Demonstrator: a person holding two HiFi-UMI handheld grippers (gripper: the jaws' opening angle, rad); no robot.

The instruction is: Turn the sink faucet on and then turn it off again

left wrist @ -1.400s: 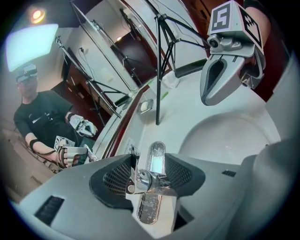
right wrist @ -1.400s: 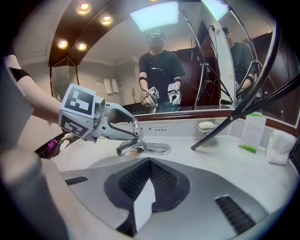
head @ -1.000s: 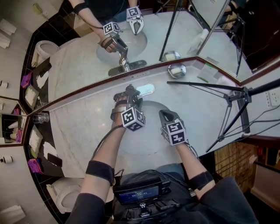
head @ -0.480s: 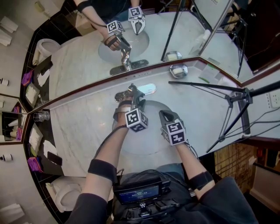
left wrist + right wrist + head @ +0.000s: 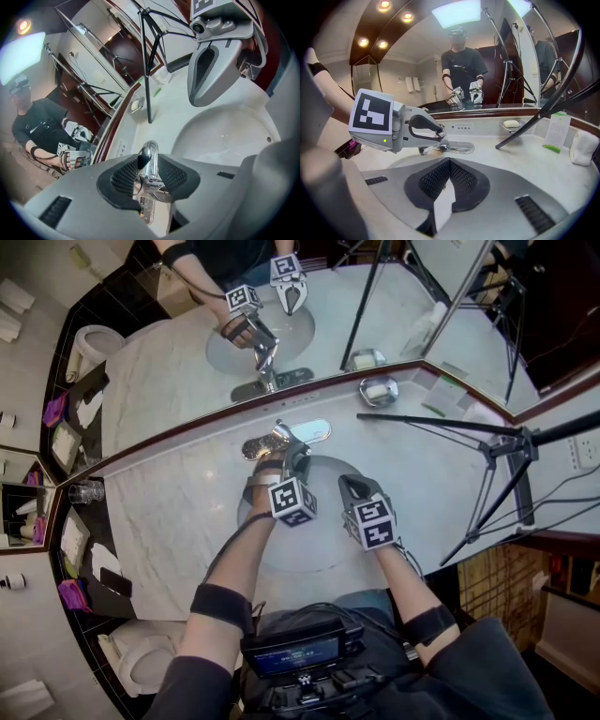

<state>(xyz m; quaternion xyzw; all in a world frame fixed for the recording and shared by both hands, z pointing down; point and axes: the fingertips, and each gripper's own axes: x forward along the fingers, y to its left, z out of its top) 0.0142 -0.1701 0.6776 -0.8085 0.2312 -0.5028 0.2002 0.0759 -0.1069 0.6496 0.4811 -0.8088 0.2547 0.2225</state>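
The chrome faucet (image 5: 279,439) stands at the back rim of the white sink basin (image 5: 323,542). My left gripper (image 5: 289,457) reaches over it. In the left gripper view the faucet's lever handle (image 5: 144,158) fills the gap between the black pads, which touch it on both sides. These jaws have just been closing round the handle. My right gripper (image 5: 350,487) hovers over the basin's right side, shut and empty (image 5: 449,180). From the right gripper view the left gripper (image 5: 435,133) sits on the faucet above its chrome base plate (image 5: 461,148). No water shows.
A mirror rises behind the marble counter. A soap dish (image 5: 379,390) and a card (image 5: 558,131) stand at the back right, with a folded white cloth (image 5: 583,147) beside them. A black tripod (image 5: 487,451) reaches over the counter's right side. A glass (image 5: 87,492) sits far left.
My left gripper has shifted slightly right over the faucet and its jaws have narrowed onto the lever handle. The right gripper has stayed put.
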